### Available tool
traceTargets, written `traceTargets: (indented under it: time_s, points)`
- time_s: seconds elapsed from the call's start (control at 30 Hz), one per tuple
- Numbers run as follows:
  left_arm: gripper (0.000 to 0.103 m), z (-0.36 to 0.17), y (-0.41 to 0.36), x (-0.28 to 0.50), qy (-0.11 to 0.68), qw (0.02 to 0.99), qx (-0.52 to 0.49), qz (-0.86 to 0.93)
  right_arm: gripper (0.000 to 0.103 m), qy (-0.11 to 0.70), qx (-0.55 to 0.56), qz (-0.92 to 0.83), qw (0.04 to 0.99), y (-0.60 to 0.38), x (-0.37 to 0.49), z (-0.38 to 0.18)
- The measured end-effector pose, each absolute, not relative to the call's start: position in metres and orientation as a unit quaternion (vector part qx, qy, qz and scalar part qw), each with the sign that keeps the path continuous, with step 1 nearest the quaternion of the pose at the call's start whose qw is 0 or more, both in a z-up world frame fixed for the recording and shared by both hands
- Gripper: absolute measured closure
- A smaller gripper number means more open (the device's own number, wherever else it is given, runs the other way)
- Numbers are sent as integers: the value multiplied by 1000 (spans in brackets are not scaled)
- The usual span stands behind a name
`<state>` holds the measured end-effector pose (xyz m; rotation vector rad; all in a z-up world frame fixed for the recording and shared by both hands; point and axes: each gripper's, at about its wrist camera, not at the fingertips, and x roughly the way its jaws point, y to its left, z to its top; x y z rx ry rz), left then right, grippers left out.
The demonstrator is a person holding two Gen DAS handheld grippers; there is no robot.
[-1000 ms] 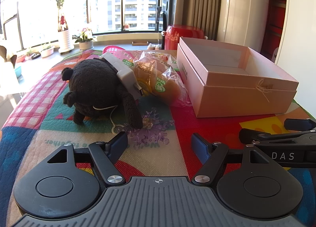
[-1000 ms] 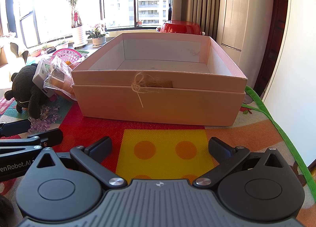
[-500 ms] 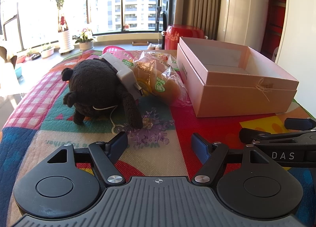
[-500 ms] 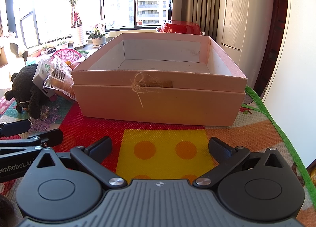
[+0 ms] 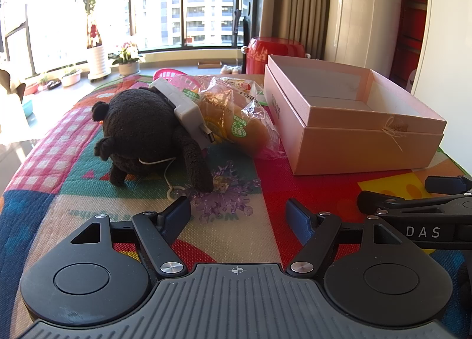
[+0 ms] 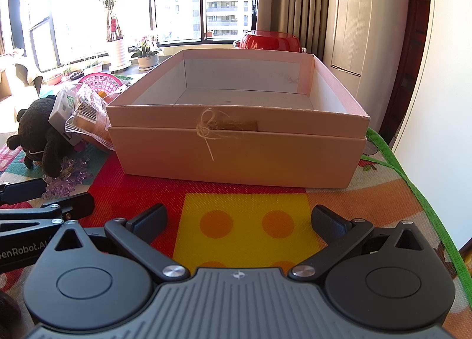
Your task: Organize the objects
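Observation:
A black plush toy [image 5: 141, 135] lies on the colourful mat, with a grey-white charger block [image 5: 184, 108] leaning on it. Bagged bread [image 5: 236, 114] rests between the toy and an open, empty pink box [image 5: 362, 144]. A clear purple crystal piece [image 5: 227, 200] lies just ahead of my left gripper [image 5: 237, 213], which stands open with nothing between its fingers. My right gripper [image 6: 239, 219] is open too, over the yellow patch in front of the pink box [image 6: 236, 150]. The plush toy [image 6: 38, 135] shows at the left of the right wrist view.
A pink plastic basket [image 5: 174, 76] sits behind the bread. A red pot [image 5: 274, 52] stands beyond the box. The right gripper's side [image 5: 419, 215] reaches in at the left view's right edge. The mat's green edge [image 6: 413, 179] marks the table's right side, near a white wall.

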<state>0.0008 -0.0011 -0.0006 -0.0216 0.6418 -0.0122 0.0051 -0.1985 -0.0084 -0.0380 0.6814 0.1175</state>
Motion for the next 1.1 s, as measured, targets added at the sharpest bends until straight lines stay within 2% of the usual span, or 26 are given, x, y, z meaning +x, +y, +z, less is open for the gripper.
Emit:
traceTargets:
  time_s: [0.97, 1.03, 1.1]
  points:
    - [25, 0, -1, 0, 316, 949, -9, -6, 0, 334, -17, 57, 941, -198, 4, -7]
    - [26, 1, 0, -1, 315, 949, -15, -8, 0, 334, -18, 57, 941, -199, 4, -7]
    - [31, 2, 9, -6, 307, 951, -31, -2, 0, 334, -17, 57, 941, -199, 4, -7]
